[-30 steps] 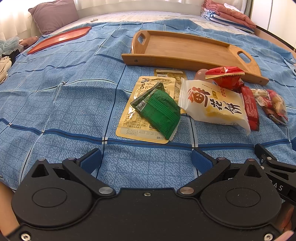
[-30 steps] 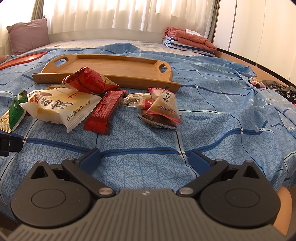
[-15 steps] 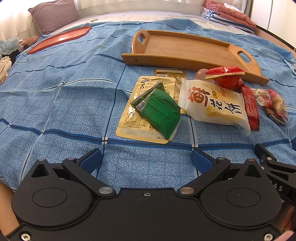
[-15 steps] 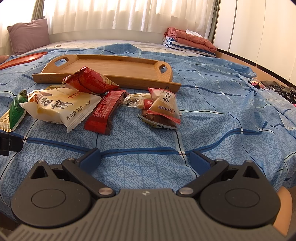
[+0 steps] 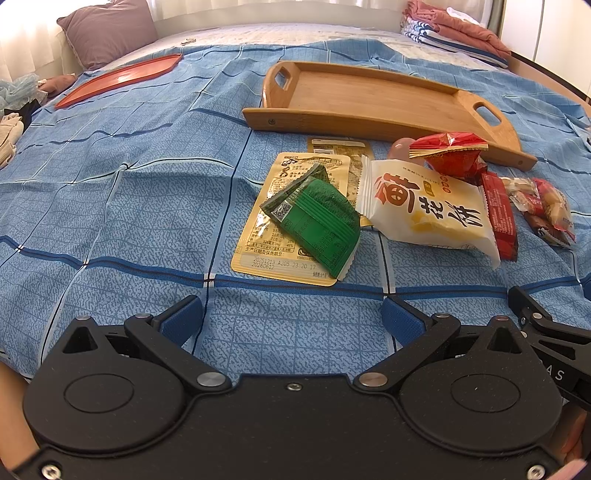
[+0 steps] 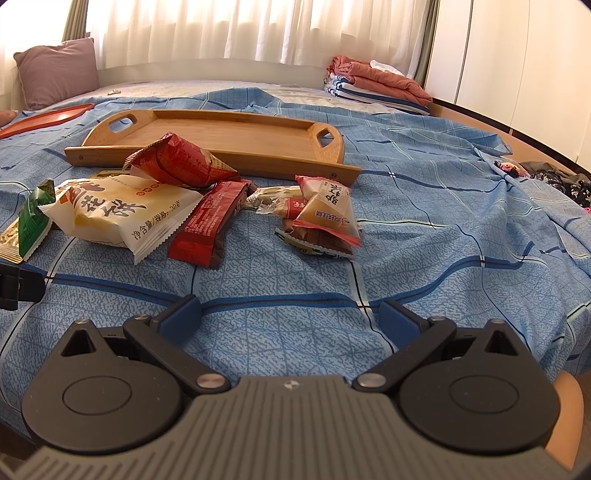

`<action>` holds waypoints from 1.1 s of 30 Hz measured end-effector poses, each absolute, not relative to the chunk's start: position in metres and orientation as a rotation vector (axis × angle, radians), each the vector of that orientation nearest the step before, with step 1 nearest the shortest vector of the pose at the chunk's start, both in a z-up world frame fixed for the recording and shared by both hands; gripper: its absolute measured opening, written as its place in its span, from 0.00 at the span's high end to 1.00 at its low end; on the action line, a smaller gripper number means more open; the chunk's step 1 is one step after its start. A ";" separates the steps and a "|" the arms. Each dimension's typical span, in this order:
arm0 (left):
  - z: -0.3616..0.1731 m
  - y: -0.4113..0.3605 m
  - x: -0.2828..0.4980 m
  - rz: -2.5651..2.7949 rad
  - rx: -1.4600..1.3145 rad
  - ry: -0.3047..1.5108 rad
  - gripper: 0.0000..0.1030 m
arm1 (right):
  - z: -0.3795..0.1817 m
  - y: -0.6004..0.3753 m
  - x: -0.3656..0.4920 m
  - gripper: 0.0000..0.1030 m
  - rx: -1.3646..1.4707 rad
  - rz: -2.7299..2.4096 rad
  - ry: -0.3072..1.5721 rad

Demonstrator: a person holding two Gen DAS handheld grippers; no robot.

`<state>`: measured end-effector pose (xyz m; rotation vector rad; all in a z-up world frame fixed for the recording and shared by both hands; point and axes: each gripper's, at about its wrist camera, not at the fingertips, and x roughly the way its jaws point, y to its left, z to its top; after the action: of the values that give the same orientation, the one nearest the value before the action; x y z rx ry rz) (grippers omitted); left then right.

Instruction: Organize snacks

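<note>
Several snack packets lie on the blue checked bedspread in front of an empty wooden tray [image 5: 369,99], which also shows in the right wrist view [image 6: 229,133]. A green packet [image 5: 317,221] lies on a yellow pouch [image 5: 258,254]. Beside them are a white packet [image 5: 428,210] [image 6: 122,210], a red bag [image 5: 454,155] [image 6: 181,162], a red bar [image 6: 214,221] and small wrapped snacks [image 6: 325,218]. My left gripper [image 5: 291,317] is open and empty, a little short of the yellow pouch. My right gripper [image 6: 290,314] is open and empty, short of the small snacks.
A red flat tray [image 5: 118,79] lies at the far left of the bed. A purple pillow [image 5: 107,31] is at the head. Folded clothes [image 6: 373,83] are stacked at the far right. The bed edge drops off at right [image 6: 554,229].
</note>
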<state>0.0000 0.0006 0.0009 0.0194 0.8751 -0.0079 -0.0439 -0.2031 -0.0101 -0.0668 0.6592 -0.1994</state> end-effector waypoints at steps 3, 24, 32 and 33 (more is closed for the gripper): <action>0.001 0.001 0.000 -0.008 0.019 0.874 0.00 | -0.009 -0.203 -0.044 0.00 -0.070 -0.200 0.660; 0.001 0.000 -0.001 -0.008 0.020 0.871 0.00 | -0.008 -0.203 -0.046 0.00 -0.070 -0.202 0.654; -0.003 0.001 -0.008 -0.036 0.050 0.807 0.00 | -0.012 -0.202 -0.048 0.00 -0.074 -0.220 0.623; -0.004 0.002 -0.011 -0.044 0.053 0.786 0.00 | -0.013 -0.202 -0.047 0.00 -0.067 -0.225 0.619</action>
<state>-0.0112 0.0017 -0.0039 0.0533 0.7859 -0.0436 -0.0470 -0.2021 -0.0128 -0.0665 0.6190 -0.2251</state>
